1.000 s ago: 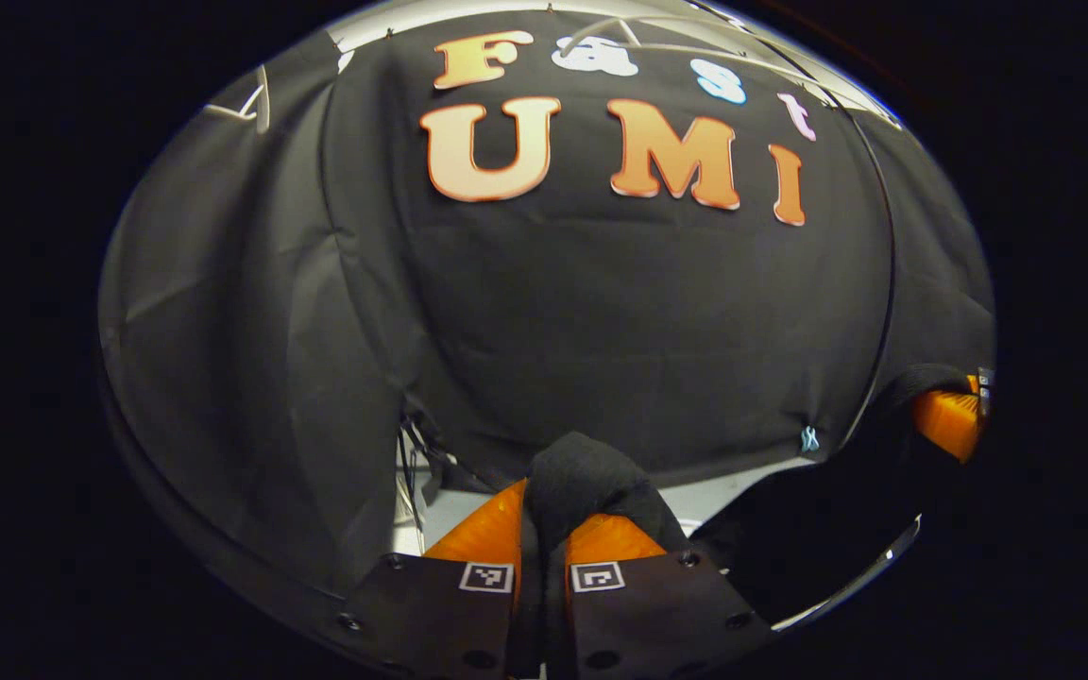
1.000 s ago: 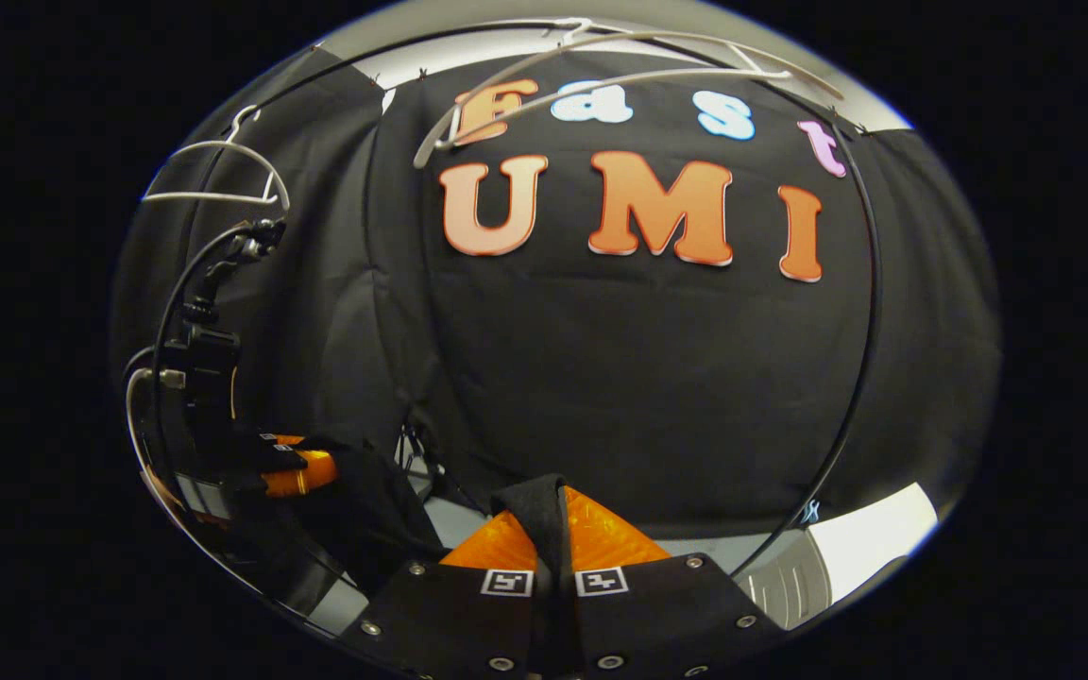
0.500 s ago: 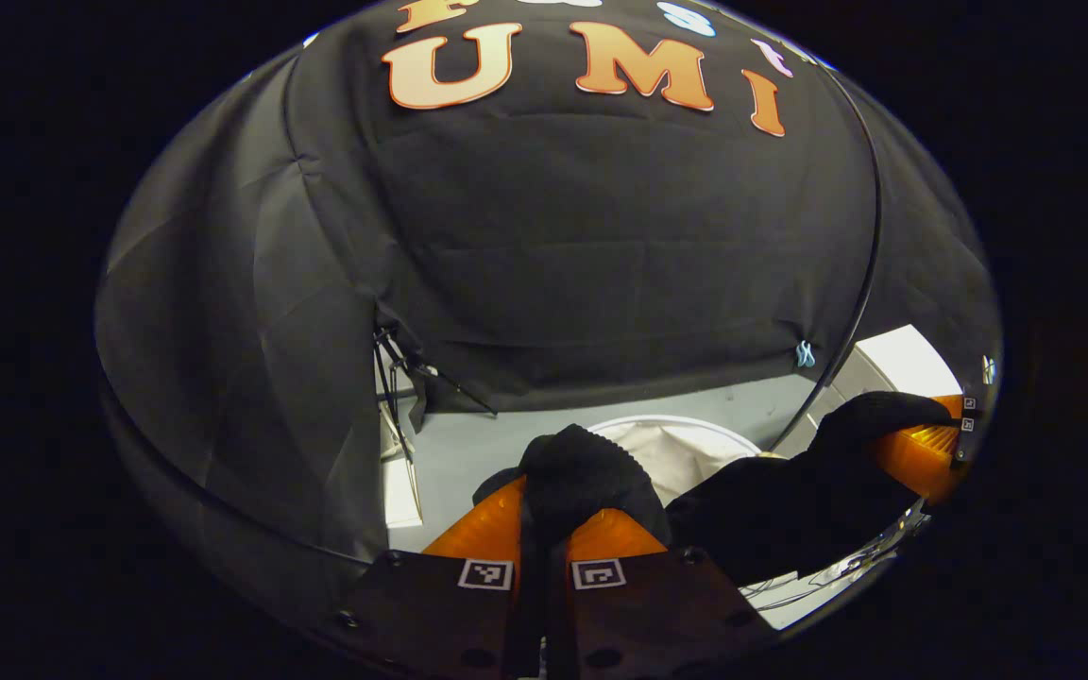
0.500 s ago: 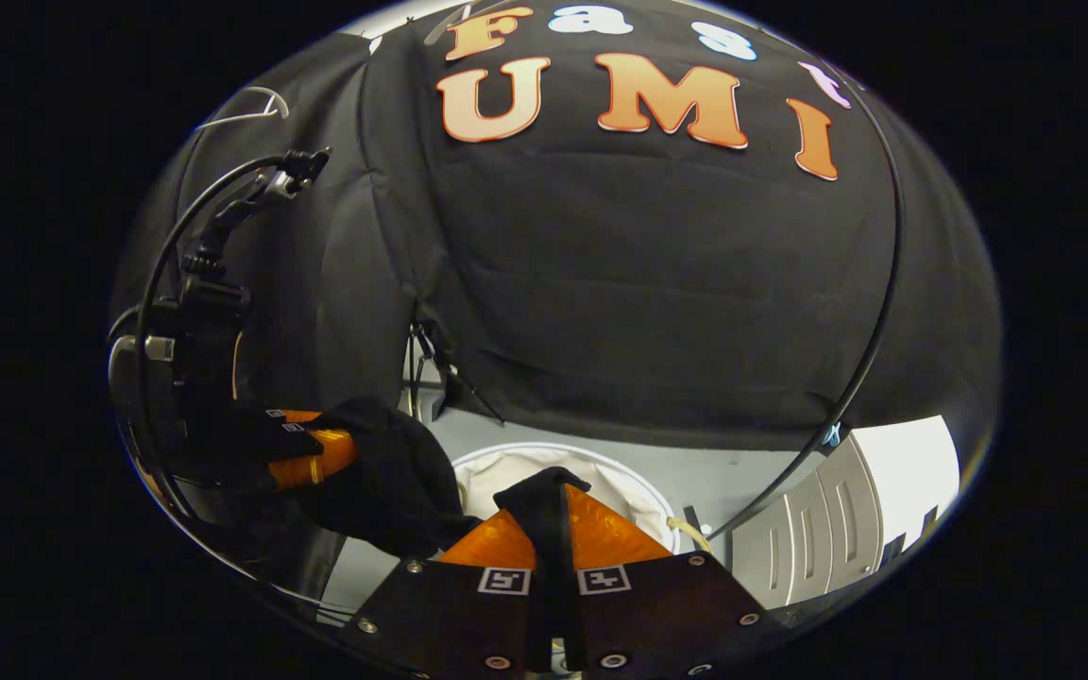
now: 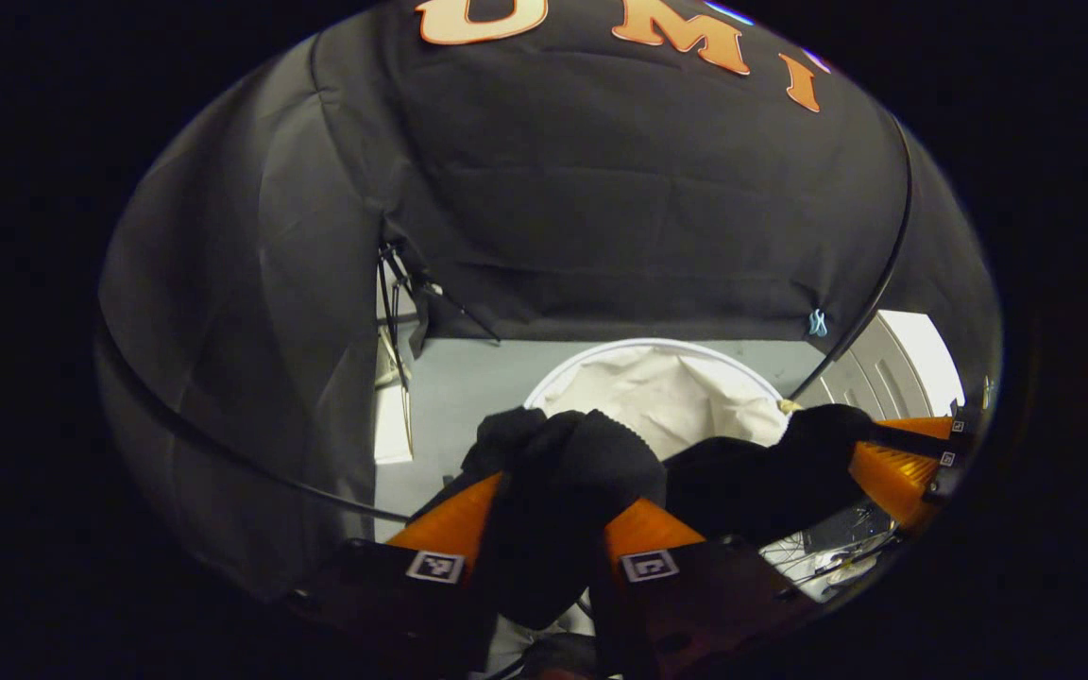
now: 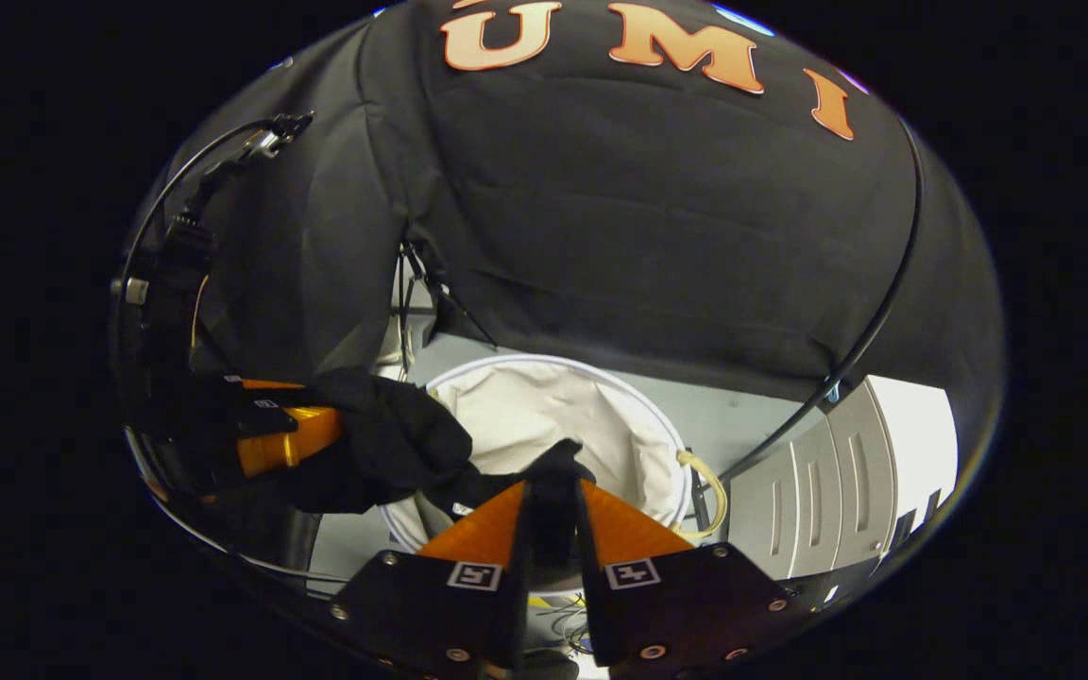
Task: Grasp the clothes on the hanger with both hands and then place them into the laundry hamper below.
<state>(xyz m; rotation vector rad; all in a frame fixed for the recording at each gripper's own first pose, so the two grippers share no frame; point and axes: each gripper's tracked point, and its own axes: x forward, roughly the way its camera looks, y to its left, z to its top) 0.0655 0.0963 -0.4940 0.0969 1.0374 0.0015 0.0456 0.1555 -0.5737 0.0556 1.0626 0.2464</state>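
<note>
A black garment point(image 5: 742, 482) sags between the two grippers above a round white hamper point(image 5: 648, 342) with a pale liner. My left gripper point(image 5: 558, 491) has its fingers spread wide, and a thick bunch of the garment still sits in the gap. In the right gripper view the garment point(image 6: 393, 444) hangs over the hamper's rim point(image 6: 506, 361). My right gripper point(image 6: 553, 486) has its fingers parted with a fold of cloth standing between them. The left gripper point(image 6: 303, 439) shows at the left and the right gripper point(image 5: 893, 463) at the far right.
A white drawer unit point(image 6: 846, 472) stands right of the hamper on the grey floor point(image 5: 468, 378). A cream tube point(image 6: 709, 482) curls at the hamper's right rim. Thin stand legs point(image 6: 412, 293) sit at the back wall's gap. A black cable point(image 6: 875, 312) arcs down the wall.
Both grippers dropped and tilted down until the hamper came under the garment. The fingers of both have moved apart from a tight pinch, the left more than the right.
</note>
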